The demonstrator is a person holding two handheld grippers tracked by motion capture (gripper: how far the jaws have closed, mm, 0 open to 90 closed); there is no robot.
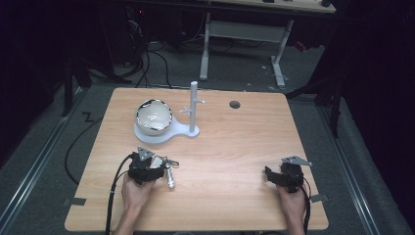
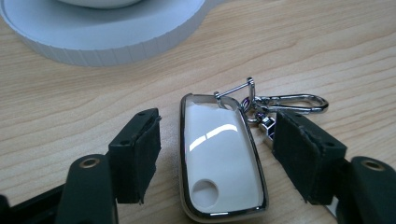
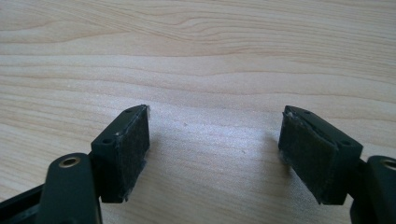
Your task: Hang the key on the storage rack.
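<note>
On the wooden table, the white key fob lies untouched between the left gripper's parted jaws.

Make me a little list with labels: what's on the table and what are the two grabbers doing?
table: light wood
key fob: white, chrome-edged, flat on the wood
clip: metal, on the fob's ring
left gripper: straddles the fob, pads not touching it
right gripper: open above bare wood
bowl: sits on the stand's round base
stand: white post with small pegs
</note>
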